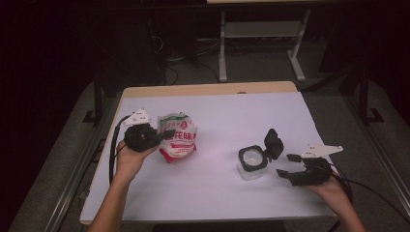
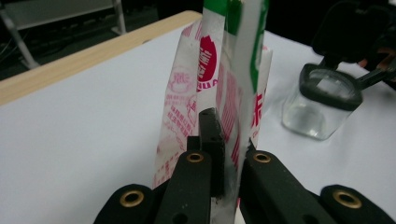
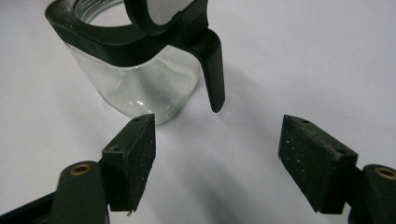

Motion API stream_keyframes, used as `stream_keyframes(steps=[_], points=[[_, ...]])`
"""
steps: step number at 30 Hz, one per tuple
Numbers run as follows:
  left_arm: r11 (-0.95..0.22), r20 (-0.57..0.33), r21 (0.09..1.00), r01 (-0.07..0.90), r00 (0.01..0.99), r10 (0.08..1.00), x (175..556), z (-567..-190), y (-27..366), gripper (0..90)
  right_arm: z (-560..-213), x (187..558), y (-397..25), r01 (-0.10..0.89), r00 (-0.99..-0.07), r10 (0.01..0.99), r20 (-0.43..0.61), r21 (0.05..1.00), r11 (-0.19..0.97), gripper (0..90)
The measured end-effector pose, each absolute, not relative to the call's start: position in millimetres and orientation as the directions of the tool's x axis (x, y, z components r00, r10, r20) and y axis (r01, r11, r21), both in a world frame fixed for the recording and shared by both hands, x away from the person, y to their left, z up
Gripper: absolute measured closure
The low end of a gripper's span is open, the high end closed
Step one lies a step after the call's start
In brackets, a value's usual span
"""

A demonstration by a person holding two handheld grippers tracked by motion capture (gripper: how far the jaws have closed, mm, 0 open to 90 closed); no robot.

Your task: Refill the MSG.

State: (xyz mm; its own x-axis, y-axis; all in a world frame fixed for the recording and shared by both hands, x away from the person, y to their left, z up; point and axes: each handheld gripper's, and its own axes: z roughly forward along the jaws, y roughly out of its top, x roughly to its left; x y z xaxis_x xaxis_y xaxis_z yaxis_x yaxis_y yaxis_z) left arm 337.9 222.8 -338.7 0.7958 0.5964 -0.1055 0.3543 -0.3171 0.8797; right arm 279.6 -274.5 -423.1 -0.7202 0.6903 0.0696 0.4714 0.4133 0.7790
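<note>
My left gripper has its fingers pinched nearly together on the edge of the seasoning bag, a white packet printed in red with a green strip along its top. From the left gripper view the bag's thin sealed edge runs up between the two black fingers, gripped flat, and the bag stands upright on the left part of the white tabletop.

My right gripper has its fingers spread wide with nothing between them. They rest low over the tabletop just beside the glass jar, not touching it. The jar is a clear square one with a black collar, and its black lid is flipped up and open on the side facing my right gripper. The jar sits right of centre, well apart from the bag.
</note>
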Motion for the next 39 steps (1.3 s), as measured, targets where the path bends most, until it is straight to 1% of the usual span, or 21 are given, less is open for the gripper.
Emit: stream_keyframes(steps=[3, 7, 10, 11, 13, 14, 16, 18, 20, 23, 33, 39], points=[[-0.318, -0.095, 0.886, 0.336, 0.804, 0.587, 335.3, -334.8, 220.8, 90.0, -418.7, 277.8, -275.0, 0.474, -0.721, 0.69, 0.071, 0.776, 0.416, 27.2], [-0.311, -0.103, 0.891, 0.331, 0.815, 0.57, 332.2, -332.0, 218.5, 90.0, -411.5, 270.4, -276.8, 0.469, -0.727, 0.685, 0.058, 0.77, 0.433, 27.6], [-0.307, -0.112, 0.892, 0.333, 0.819, 0.563, 329.3, -331.2, 217.2, 90.0, -407.9, 263.9, -276.5, 0.478, -0.731, 0.679, 0.068, 0.761, 0.438, 28.5], [-0.304, -0.113, 0.892, 0.334, 0.817, 0.565, 328.4, -331.1, 216.7, 90.0, -407.3, 262.2, -276.1, 0.478, -0.734, 0.675, 0.069, 0.759, 0.442, 30.3], [-0.299, -0.125, 0.892, 0.341, 0.818, 0.561, 327.0, -330.5, 215.9, 90.0, -406.5, 258.2, -274.4, 0.493, -0.744, 0.661, 0.096, 0.747, 0.446, 35.9], [-0.301, -0.123, 0.891, 0.339, 0.819, 0.56, 326.3, -330.0, 215.4, 90.0, -406.5, 257.2, -273.6, 0.491, -0.747, 0.659, 0.093, 0.745, 0.452, 40.7], [-0.293, -0.132, 0.894, 0.339, 0.825, 0.55, 325.4, -329.2, 214.1, 90.0, -406.0, 254.2, -271.2, 0.493, -0.765, 0.634, 0.111, 0.734, 0.467, 51.9], [-0.287, -0.143, 0.895, 0.341, 0.829, 0.541, 324.7, -327.5, 212.9, 90.0, -405.1, 251.3, -267.9, 0.486, -0.778, 0.619, 0.112, 0.731, 0.479, 65.9], [-0.289, -0.142, 0.897, 0.336, 0.836, 0.53, 323.6, -325.0, 211.3, 90.0, -404.8, 249.7, -264.4, 0.483, -0.787, 0.606, 0.118, 0.728, 0.486, 77.3], [-0.283, -0.147, 0.9, 0.331, 0.843, 0.517, 322.0, -321.2, 208.2, 90.0, -404.3, 247.5, -256.6, 0.477, -0.8, 0.589, 0.117, 0.72, 0.504, 89.5], [-0.275, -0.159, 0.906, 0.322, 0.861, 0.483, 318.8, -311.9, 203.9, 90.0, -396.7, 247.4, -230.1, 0.42, -0.854, 0.508, 0.112, 0.723, 0.548, 89.9], [-0.269, -0.164, 0.909, 0.317, 0.868, 0.469, 317.0, -306.4, 201.3, 90.0, -388.6, 250.5, -213.6, 0.389, -0.879, 0.462, 0.121, 0.742, 0.546, 89.9]])
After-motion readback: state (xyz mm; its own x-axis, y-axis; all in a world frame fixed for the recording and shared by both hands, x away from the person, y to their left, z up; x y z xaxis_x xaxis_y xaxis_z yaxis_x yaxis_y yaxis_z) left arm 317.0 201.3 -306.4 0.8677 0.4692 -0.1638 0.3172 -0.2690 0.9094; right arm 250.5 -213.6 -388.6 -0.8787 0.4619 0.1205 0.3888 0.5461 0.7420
